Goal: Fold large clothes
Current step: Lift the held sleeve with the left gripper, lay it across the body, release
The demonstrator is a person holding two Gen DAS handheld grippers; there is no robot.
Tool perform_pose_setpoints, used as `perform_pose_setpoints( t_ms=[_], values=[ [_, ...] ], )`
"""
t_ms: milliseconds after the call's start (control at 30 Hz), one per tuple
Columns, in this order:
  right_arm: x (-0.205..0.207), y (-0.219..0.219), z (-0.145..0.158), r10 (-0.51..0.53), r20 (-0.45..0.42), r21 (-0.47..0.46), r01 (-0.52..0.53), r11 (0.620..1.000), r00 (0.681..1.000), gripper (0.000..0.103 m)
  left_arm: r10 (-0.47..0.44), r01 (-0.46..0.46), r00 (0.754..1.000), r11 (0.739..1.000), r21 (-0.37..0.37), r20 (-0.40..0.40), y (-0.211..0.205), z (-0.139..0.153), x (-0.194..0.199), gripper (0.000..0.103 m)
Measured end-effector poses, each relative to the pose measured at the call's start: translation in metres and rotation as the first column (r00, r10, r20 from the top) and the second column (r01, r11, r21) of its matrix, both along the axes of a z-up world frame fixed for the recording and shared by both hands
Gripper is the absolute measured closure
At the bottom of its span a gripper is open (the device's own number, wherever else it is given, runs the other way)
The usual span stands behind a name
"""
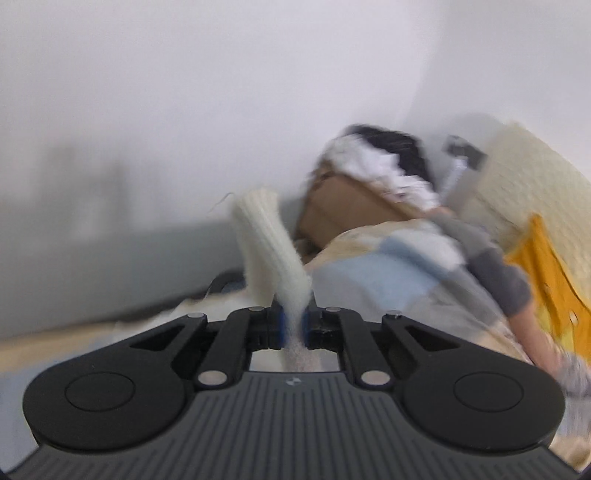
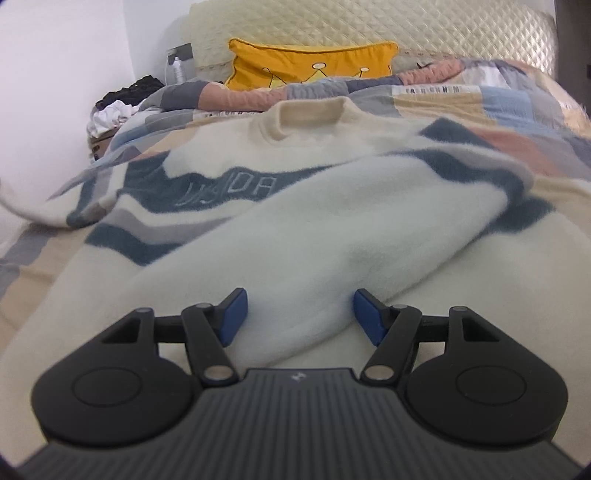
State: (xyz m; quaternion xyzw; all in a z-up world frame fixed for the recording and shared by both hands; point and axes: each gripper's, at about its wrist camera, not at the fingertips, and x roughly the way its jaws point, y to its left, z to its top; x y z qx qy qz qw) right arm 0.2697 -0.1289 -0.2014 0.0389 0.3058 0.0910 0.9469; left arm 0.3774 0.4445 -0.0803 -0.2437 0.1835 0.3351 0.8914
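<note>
A cream sweater [image 2: 229,177] with blue and grey stripes lies spread on the bed, collar toward the headboard. Its right sleeve [image 2: 295,251] is folded across the body. My right gripper [image 2: 299,317] hovers just above the end of that sleeve, open, its blue pads [image 2: 233,317] on either side of the sleeve and not pressing it. In the blurred left wrist view my left gripper [image 1: 293,326] is shut on the sweater's ribbed cream cuff [image 1: 269,243], which sticks up and away from the fingers, lifted off the bed.
A patchwork quilt [image 2: 480,99] covers the bed. A yellow cushion [image 2: 310,66] and a quilted cream headboard [image 2: 369,26] are at the far end. A cardboard box [image 1: 343,206] heaped with black and white clothes [image 2: 118,103] stands at the left by the white wall.
</note>
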Motion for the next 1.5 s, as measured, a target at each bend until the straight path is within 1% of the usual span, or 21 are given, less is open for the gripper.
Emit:
perform_pose_setpoints(
  t_ms=[100, 167, 200, 267, 333, 400, 433, 500, 633, 733, 800, 867, 933, 1000, 1067, 1100, 1167, 1233, 1400, 1467, 1500],
  values=[
    [-0.004, -0.007, 0.007, -0.005, 0.025, 0.01, 0.005, 1.0, 1.0, 0.038, -0.088, 0.088, 0.996, 0.991, 0.104, -0.006, -0.034, 0.045, 0.018, 0.094],
    [-0.01, -0.014, 0.016, -0.015, 0.062, 0.028, 0.013, 1.0, 0.998, 0.038, -0.145, 0.146, 0.989, 0.973, 0.178, -0.018, -0.062, 0.075, 0.03, 0.094],
    [-0.014, -0.018, 0.02, -0.02, 0.087, 0.022, 0.018, 1.0, 0.996, 0.038, -0.168, 0.168, 0.986, 0.965, 0.2, -0.015, -0.078, 0.086, 0.034, 0.094],
    [-0.018, -0.026, 0.026, -0.039, 0.105, 0.016, 0.038, 0.999, 0.994, 0.038, -0.223, 0.219, 0.975, 0.945, 0.244, -0.013, -0.111, 0.11, 0.042, 0.094],
    [-0.021, -0.039, 0.03, -0.066, 0.109, 0.048, 0.061, 0.997, 0.992, 0.038, -0.273, 0.265, 0.962, 0.927, 0.264, -0.004, -0.147, 0.126, 0.038, 0.094],
    [-0.022, -0.05, 0.032, -0.101, 0.1, 0.069, 0.094, 0.993, 0.99, 0.038, -0.337, 0.323, 0.942, 0.913, 0.247, 0.013, -0.18, 0.139, 0.038, 0.094],
    [-0.023, -0.055, 0.034, -0.121, 0.096, 0.076, 0.114, 0.991, 0.988, 0.038, -0.368, 0.352, 0.929, 0.903, 0.244, 0.023, -0.198, 0.144, 0.034, 0.094],
    [-0.025, -0.067, 0.041, -0.159, 0.107, 0.087, 0.15, 0.985, 0.981, 0.038, -0.446, 0.424, 0.894, 0.868, 0.258, 0.034, -0.234, 0.151, 0.03, 0.094],
    [-0.034, -0.093, 0.056, -0.238, 0.156, 0.132, 0.218, 0.967, 0.959, 0.038, -0.587, 0.562, 0.809, 0.781, 0.272, 0.014, -0.31, 0.16, 0.022, 0.094],
    [-0.041, -0.111, 0.06, -0.271, 0.159, 0.161, 0.246, 0.956, 0.949, 0.038, -0.67, 0.638, 0.741, 0.723, 0.266, 0.041, -0.364, 0.158, 0.015, 0.094],
    [-0.045, -0.12, 0.06, -0.288, 0.15, 0.183, 0.26, 0.948, 0.946, 0.038, -0.723, 0.69, 0.688, 0.677, 0.256, 0.061, -0.397, 0.152, 0.006, 0.094],
    [-0.048, -0.129, 0.06, -0.302, 0.14, 0.212, 0.27, 0.939, 0.943, 0.038, -0.759, 0.728, 0.649, 0.641, 0.244, 0.057, -0.429, 0.142, -0.002, 0.094],
    [-0.05, -0.135, 0.062, -0.317, 0.139, 0.238, 0.279, 0.93, 0.938, 0.037, -0.791, 0.765, 0.611, 0.599, 0.238, 0.027, -0.46, 0.128, -0.006, 0.094],
    [-0.052, -0.142, 0.063, -0.328, 0.138, 0.259, 0.286, 0.923, 0.934, 0.037, -0.824, 0.801, 0.567, 0.55, 0.235, -0.001, -0.491, 0.11, -0.014, 0.094],
    [-0.056, -0.147, 0.064, -0.338, 0.14, 0.274, 0.291, 0.917, 0.931, 0.037, -0.854, 0.838, 0.52, 0.503, 0.212, -0.028, -0.516, 0.086, -0.02, 0.094],
    [-0.057, -0.15, 0.064, -0.34, 0.138, 0.284, 0.292, 0.913, 0.93, 0.037, -0.866, 0.853, 0.499, 0.483, 0.197, -0.037, -0.527, 0.075, -0.02, 0.094],
    [-0.059, -0.156, 0.064, -0.346, 0.141, 0.297, 0.294, 0.909, 0.928, 0.037, -0.882, 0.876, 0.467, 0.454, 0.16, -0.054, -0.549, 0.052, -0.02, 0.093],
    [-0.06, -0.161, 0.064, -0.366, 0.146, 0.307, 0.309, 0.9, 0.919, 0.036, -0.889, 0.889, 0.452, 0.443, 0.114, -0.067, -0.561, 0.028, -0.009, 0.093],
    [-0.061, -0.171, 0.065, -0.394, 0.143, 0.32, 0.334, 0.887, 0.908, 0.036, -0.896, 0.896, 0.44, 0.443, -0.038, -0.065, -0.581, -0.038, -0.006, 0.093],
    [-0.062, -0.175, 0.065, -0.403, 0.135, 0.339, 0.34, 0.877, 0.905, 0.036, -0.896, 0.889, 0.442, 0.443, -0.114, -0.034, -0.583, -0.062, -0.007, 0.093],
    [-0.062, -0.178, 0.065, -0.406, 0.131, 0.353, 0.34, 0.872, 0.905, 0.036, -0.893, 0.881, 0.45, 0.447, -0.157, -0.013, -0.583, -0.075, -0.007, 0.093]
  ],
)
